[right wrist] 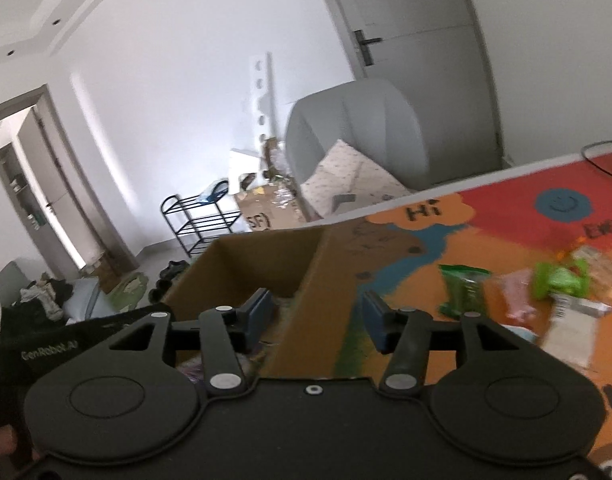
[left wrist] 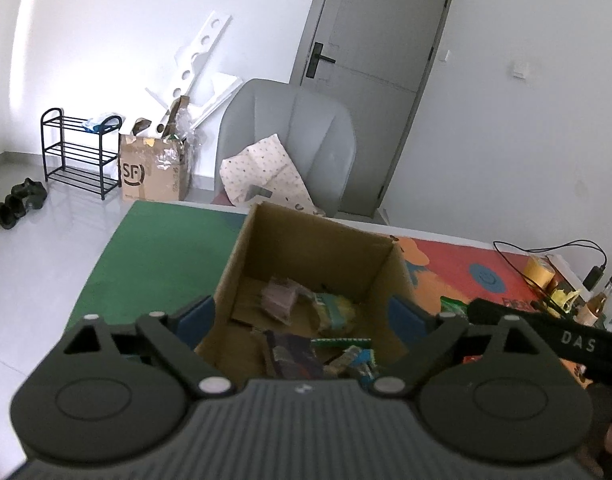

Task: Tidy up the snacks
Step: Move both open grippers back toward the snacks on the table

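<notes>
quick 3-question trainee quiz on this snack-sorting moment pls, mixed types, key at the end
1. True or false: the left gripper has a snack clamped between its fingers.
2. Where do the loose snack packets not yet boxed lie: A) on the grey chair, B) on the colourful mat to the right of the cardboard box, C) on the black rack?
3. Fill in: the right gripper straddles the box's right ____, one finger on each side.

Key: 1 false, the jaws are open over the box with packets lying loose below; 2 B; 3 wall.
</notes>
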Demonstrator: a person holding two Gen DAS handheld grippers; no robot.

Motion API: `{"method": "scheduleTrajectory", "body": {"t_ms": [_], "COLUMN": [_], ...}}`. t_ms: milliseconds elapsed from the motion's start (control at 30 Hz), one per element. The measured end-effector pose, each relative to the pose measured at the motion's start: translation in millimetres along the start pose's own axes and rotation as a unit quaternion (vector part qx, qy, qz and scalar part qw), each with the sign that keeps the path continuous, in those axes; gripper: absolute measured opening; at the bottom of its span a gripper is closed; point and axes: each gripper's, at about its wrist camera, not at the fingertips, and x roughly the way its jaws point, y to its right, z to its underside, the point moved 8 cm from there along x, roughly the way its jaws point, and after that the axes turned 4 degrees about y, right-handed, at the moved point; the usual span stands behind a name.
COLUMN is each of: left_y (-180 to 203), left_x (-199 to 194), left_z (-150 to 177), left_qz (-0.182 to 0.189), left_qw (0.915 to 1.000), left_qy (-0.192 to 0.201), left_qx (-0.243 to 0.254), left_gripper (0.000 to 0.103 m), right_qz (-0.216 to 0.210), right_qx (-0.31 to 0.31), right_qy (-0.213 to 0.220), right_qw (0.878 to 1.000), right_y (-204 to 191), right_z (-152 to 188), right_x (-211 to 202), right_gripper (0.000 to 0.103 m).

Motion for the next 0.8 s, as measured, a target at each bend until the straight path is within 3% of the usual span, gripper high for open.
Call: {"method": "scheduleTrajectory", "body": {"t_ms": [267, 800], "left_y": [21, 86], "left_x": [5, 12], "left_z": [5, 14], "left_qz": [0.01, 0.07], "left_qw": [0.9999, 0.9971], "left_qy": [-0.003, -0.007], "left_qx": [0.004, 0.028], "left_gripper": [0.097, 0.097], "right_qz": [0.029, 0.079], "right_qx": [0.016, 0.036], "right_qy": [0.005, 0.013], "right_qw": [0.999, 0.996], "right_y": [34, 94], "right_z": [4, 9], "right_x": [-15, -51], "right_gripper": [0.06, 0.063]}}
